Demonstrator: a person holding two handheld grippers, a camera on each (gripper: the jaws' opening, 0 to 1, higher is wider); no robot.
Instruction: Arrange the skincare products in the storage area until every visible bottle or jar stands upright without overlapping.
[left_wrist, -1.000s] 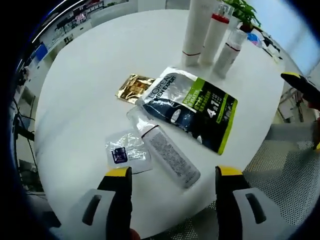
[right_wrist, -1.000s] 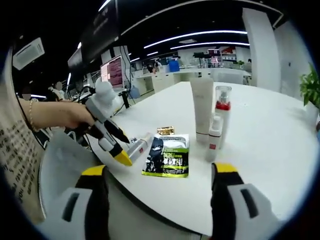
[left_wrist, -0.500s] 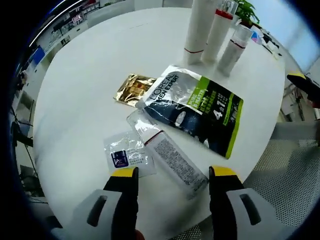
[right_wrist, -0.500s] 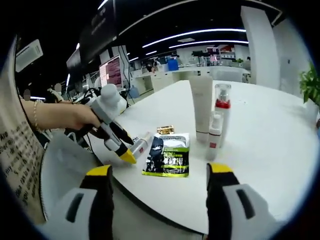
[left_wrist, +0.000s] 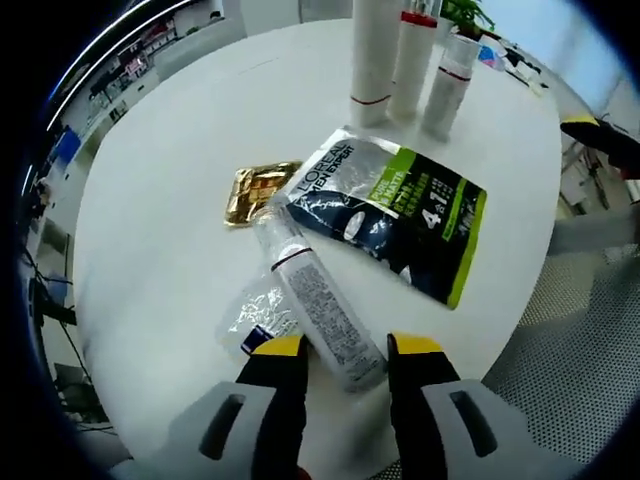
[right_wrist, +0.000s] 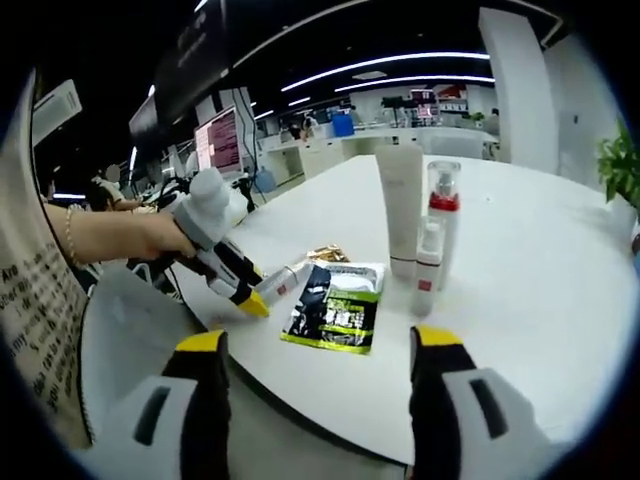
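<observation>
Jaws of the left gripper sit open around the lying bottle at 6 o'clock, ready to stand it up; right gripper waits open.

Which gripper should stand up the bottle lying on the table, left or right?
Left. The left gripper already has its open jaws on either side of the lying bottle. The right gripper hangs off the table's edge, away from it.
</observation>
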